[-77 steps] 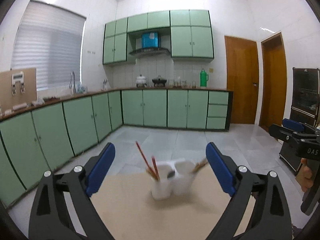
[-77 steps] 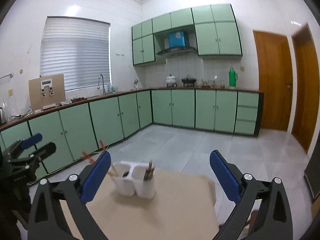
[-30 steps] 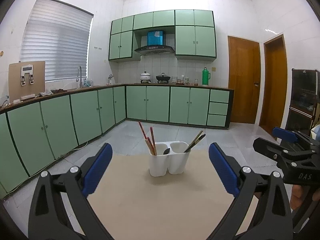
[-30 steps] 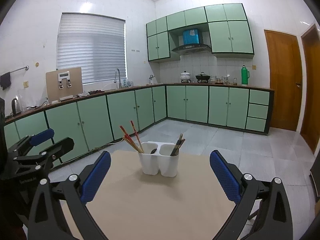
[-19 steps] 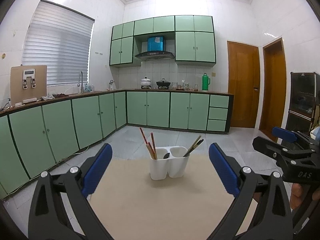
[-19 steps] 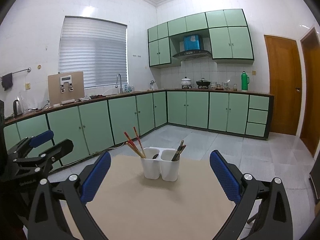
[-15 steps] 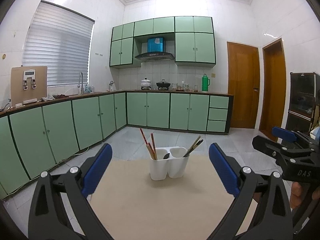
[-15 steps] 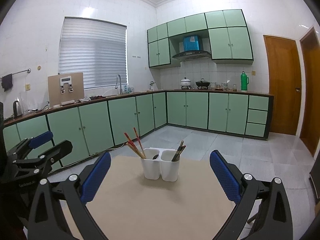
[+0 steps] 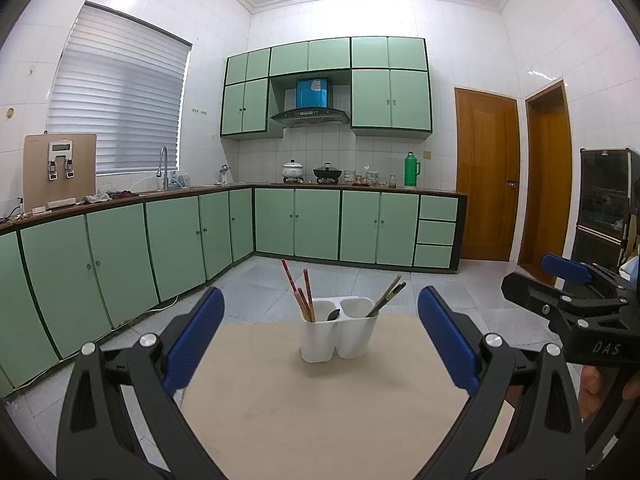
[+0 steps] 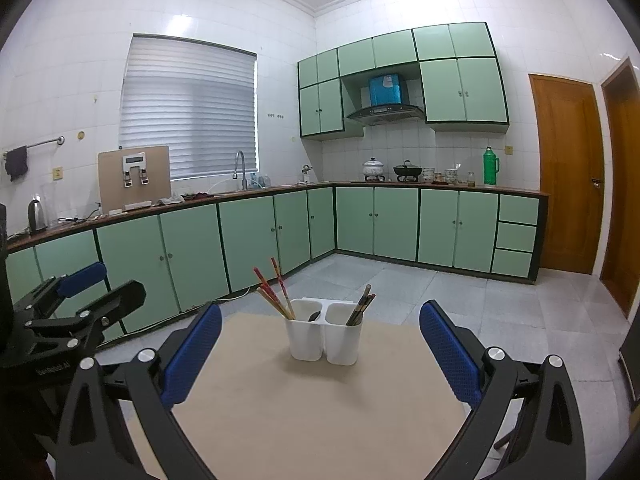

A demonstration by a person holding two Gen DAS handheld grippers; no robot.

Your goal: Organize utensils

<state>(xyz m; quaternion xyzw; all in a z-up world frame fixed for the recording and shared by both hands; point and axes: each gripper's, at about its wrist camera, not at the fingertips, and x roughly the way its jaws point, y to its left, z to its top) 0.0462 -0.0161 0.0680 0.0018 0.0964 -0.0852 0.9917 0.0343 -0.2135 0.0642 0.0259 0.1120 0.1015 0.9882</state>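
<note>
Green-cabinet kitchen, beige bench (image 9: 320, 408), two claws poised over it.
White two-compartment holder (image 9: 339, 334) stands near the bench's far edge; red chopsticks (image 9: 298, 294) and a dark spoon (image 9: 333, 314) sit in its left cup, darker chopsticks (image 9: 387, 295) in its right; left claw (image 9: 320, 336) and right claw (image 10: 320, 354) both gape wide, empty, well short of the holder.

spoon (image 9: 333, 314) bowl hidden inside holder (image 9: 338, 336), handle only
</note>
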